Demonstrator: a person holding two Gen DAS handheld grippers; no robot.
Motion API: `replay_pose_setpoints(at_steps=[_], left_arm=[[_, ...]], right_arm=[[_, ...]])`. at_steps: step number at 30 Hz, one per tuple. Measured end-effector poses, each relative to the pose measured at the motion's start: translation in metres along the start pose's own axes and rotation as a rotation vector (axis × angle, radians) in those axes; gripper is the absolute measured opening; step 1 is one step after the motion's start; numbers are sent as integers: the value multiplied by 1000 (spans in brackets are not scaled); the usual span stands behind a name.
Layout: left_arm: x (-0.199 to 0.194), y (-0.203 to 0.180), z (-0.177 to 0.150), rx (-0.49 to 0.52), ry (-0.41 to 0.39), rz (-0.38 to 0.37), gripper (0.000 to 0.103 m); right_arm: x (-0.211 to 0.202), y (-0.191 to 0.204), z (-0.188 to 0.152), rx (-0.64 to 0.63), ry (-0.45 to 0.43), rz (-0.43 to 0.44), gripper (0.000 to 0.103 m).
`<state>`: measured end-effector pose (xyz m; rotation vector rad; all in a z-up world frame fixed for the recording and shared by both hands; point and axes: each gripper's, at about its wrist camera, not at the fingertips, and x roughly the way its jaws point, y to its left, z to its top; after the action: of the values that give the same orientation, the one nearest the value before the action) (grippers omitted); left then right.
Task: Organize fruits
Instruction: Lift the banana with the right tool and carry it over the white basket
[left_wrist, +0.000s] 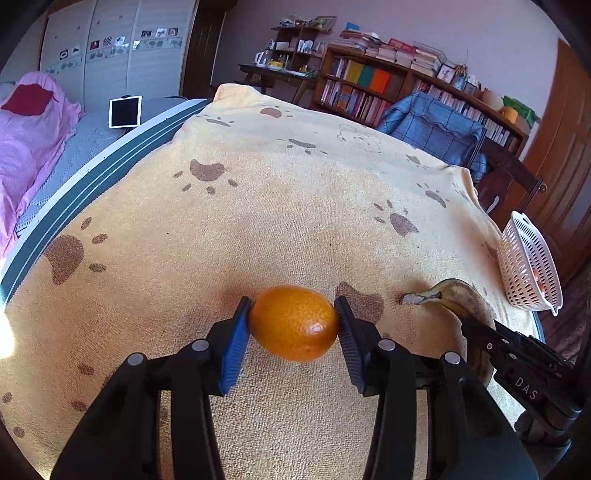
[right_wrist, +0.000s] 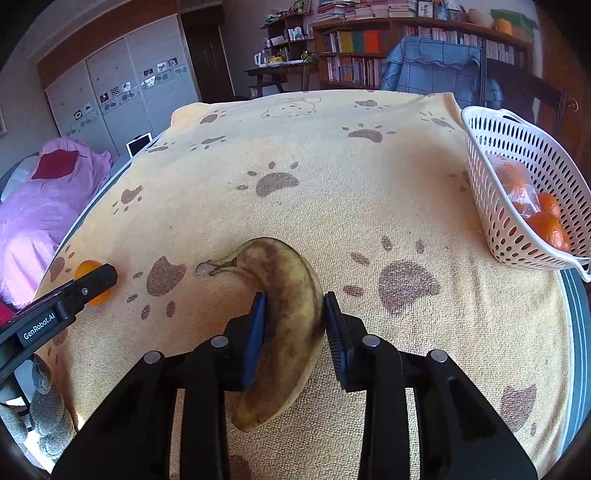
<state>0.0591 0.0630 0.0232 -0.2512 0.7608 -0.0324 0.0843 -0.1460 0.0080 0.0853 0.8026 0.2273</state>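
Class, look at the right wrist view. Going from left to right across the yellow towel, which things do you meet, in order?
Orange held by the left gripper → banana between the fingers of the right gripper → white basket with oranges inside, at the towel's right edge.

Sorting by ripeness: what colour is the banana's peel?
Dull yellow, heavily mottled with brown, on the banana; the right wrist view shows it best.
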Motion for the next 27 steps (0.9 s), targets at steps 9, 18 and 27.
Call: replay_pose_setpoints(at_steps=[9,18,27], left_arm=[[0,-2,-2,7,-6,15,46],[0,-1,-2,7,-9,20,46],[1,-3,-3,13,-5,19,46]], right_arm=[[-43,-12,9,63,-101,70,13],[-44,-35,3,103,-81,71,25],[-35,-68,-20,232,9,123,42]])
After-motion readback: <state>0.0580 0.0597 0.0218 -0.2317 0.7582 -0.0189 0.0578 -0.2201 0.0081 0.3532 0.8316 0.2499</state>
